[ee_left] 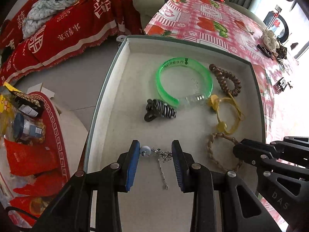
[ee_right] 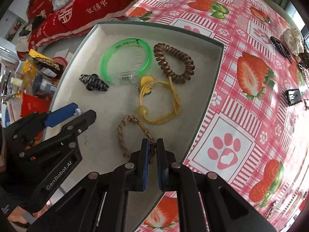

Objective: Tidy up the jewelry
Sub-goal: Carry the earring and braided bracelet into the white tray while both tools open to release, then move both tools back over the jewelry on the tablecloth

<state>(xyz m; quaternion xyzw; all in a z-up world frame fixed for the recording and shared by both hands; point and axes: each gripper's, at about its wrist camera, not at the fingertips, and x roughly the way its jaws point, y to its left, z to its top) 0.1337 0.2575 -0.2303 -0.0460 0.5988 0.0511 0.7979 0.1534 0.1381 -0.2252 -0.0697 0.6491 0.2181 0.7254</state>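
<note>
Two black handheld grippers angled steeply downward, left gripper (ee_left: pixel 155 150) at near left with blue-padded fingers (ee_left: pixel 133 164) partly apart, right gripper (ee_right: pixel 152 150) at near right, fingers nearly pressed together

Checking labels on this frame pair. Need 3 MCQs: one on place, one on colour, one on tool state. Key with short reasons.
1. Where does the brown coil hair tie lie?
A. on the tablecloth
B. in the tray, beside the green bangle
C. in the left tool

2. What colour is the cord bracelet with the round bead?
A. yellow
B. blue
C. white

3. What is the right tool doing?
A. standing wide open
B. shut on nothing
C. shut on the braided bracelet

Key: 1 B, the coil rests on the tray floor next to the bangle. 2 A, cord and bead are both yellow. 3 C, the braid runs between its closed pads.
</note>
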